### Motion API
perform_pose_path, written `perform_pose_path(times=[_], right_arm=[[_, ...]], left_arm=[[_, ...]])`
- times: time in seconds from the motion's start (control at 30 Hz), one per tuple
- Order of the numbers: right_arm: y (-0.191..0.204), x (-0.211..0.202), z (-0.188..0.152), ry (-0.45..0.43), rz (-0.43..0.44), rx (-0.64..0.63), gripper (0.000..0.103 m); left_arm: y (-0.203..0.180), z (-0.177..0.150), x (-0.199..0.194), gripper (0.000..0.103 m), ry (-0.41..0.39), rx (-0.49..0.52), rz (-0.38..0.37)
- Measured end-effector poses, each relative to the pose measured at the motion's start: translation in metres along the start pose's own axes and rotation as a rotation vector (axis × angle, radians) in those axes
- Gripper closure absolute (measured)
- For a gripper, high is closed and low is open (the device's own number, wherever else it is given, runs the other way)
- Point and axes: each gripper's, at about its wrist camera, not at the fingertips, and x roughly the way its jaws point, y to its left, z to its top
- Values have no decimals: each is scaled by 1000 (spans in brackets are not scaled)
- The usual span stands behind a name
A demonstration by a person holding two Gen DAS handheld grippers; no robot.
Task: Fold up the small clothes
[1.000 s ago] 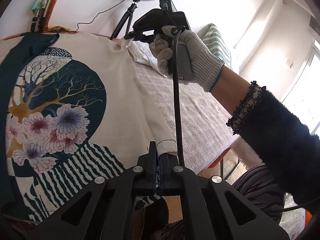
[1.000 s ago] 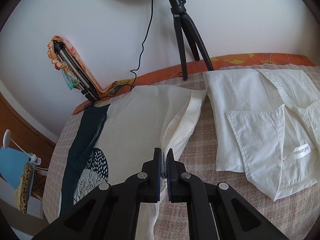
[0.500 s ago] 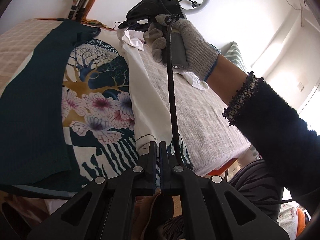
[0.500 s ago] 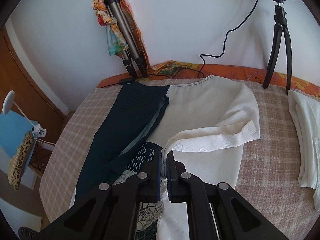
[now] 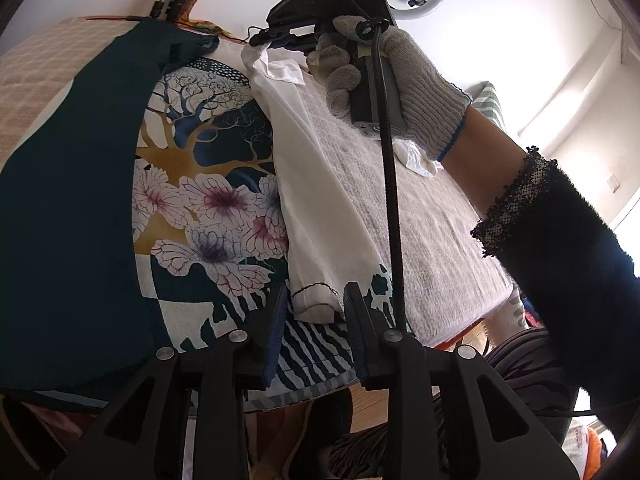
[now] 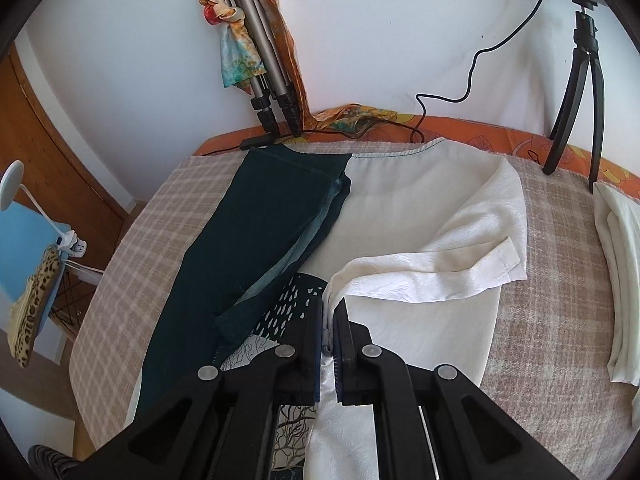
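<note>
One printed top, cream with a dark green side panel and a tree-and-flower print, is lying spread on the bed, which is wearing a checked beige cover. Its cream sleeve is lying folded inward over the printed front, running from the shoulder down to the cuff. My left gripper is opening its jaws: the cuff is sitting between the two fingers, and the pads are standing clear of it on either side. My right gripper is staying pressed together on the cream fabric near the shoulder fold, a thin edge of cloth showing in the slit between its fingers; from the left wrist view I am seeing my right hand, in a grey knitted glove, wrapped around that gripper's handle at the far end of the sleeve. One folded white garment is lying apart at the right edge of the bed. Two tripods are standing at the wall: a silver one draped with a colourful scarf, and a black one.
</note>
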Motion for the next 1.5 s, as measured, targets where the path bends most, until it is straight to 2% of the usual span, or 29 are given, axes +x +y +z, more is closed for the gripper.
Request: perform_pose_path(times=[0.17,0.2,0.23,0.43,0.63,0.97,1.03,1.1,1.17,1.27,1.37,1.5], right_arm=[[-17,-9,0,-6,2,32,101],[-20,-11,0,-8,3,38,101],[-22,-12,0,-9,3,44,101],[-14,-18,6,-29,13,36,101],[15,-6,9,-14,24,-19,101],[45,37,1,69,34,-97,100],[46,43,-2,115,67,-104,85],[42,39,-4,144,123,-98,66],[33,19,0,103,171,-85,66],[6,-19,12,-2,231,-14,66],[-26,-43,24,-70,191,86,66],[-54,-37,36,-49,133,174,66]], left_arm=[[-7,2,5,76,-15,33,34],[-8,1,6,92,-13,41,35],[-7,-1,7,102,0,38,20],[-4,-2,-20,101,-60,-5,-17],[15,2,-45,101,-91,-14,47],[28,-11,-42,101,-19,7,106],[27,-10,-44,94,33,21,113],[27,-7,-53,91,69,40,125],[26,-1,-69,90,81,69,113],[27,14,-97,90,55,122,145],[36,44,-115,89,10,112,169],[51,88,-125,89,-76,89,195]])
